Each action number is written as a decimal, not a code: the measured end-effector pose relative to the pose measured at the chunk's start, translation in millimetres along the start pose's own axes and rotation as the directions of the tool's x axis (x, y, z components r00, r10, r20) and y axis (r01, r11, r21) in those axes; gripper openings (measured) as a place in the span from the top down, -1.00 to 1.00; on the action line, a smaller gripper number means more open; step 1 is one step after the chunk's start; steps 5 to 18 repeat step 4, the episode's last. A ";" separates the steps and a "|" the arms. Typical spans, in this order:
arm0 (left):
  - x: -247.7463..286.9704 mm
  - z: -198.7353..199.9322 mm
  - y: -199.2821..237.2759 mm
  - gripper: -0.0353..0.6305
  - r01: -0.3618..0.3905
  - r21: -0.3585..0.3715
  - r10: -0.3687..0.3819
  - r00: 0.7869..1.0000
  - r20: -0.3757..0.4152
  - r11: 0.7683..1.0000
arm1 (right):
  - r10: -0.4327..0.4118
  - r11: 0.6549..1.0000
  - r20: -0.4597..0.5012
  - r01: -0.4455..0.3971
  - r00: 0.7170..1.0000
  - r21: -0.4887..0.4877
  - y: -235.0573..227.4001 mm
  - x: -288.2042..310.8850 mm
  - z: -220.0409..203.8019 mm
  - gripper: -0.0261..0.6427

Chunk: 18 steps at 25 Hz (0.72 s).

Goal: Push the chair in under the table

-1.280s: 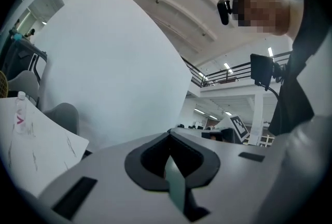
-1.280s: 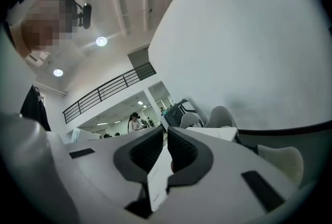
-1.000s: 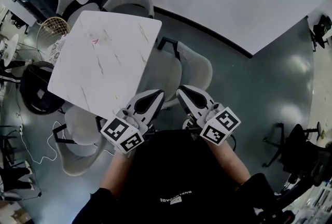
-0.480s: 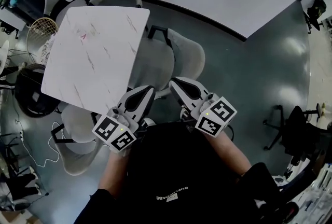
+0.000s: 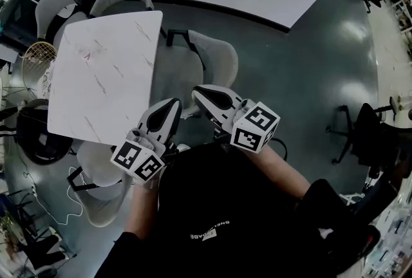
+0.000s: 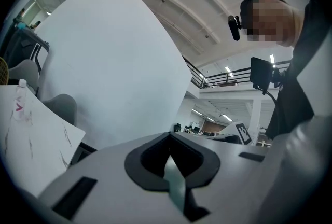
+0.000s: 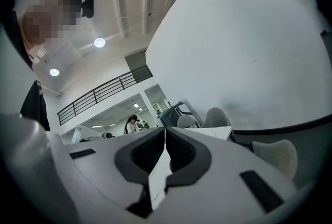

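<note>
Open dark floor spreads right of the white table, the grey chair stands at its right edge, and just behind it the left gripper and right gripper are both closed and empty.

The table at ten o'clock is showing a smooth white top veined like marble, and the chair at twelve o'clock is wearing a matt, pale-grey covering over a dark frame. The floor at two o'clock is gleaming dark and glossy, throwing back the lamps. The left gripper and right gripper are looking like matt white plastic with black linings.
</note>
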<state>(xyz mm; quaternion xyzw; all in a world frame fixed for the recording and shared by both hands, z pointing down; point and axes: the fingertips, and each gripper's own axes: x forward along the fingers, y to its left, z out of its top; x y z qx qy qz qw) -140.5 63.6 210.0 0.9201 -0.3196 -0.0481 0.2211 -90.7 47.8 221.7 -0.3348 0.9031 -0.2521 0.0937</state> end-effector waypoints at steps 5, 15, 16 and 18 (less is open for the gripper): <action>-5.1 0.0 -1.0 0.88 -0.010 -0.022 0.010 1.000 0.004 1.000 | 0.000 1.000 -0.016 0.001 1.000 0.020 2.6 0.9 -6.5 0.86; -5.1 0.0 -1.0 0.88 -0.010 -0.022 0.010 1.000 0.004 1.000 | 0.000 1.000 -0.016 0.001 1.000 0.020 2.6 0.9 -6.5 0.86; -5.1 0.0 -1.0 0.88 -0.010 -0.022 0.010 1.000 0.004 1.000 | 0.000 1.000 -0.016 0.001 1.000 0.020 2.6 0.9 -6.5 0.86; -5.1 0.0 -1.0 0.88 -0.010 -0.022 0.010 1.000 0.004 1.000 | 0.000 1.000 -0.016 0.001 1.000 0.020 2.6 0.9 -6.5 0.86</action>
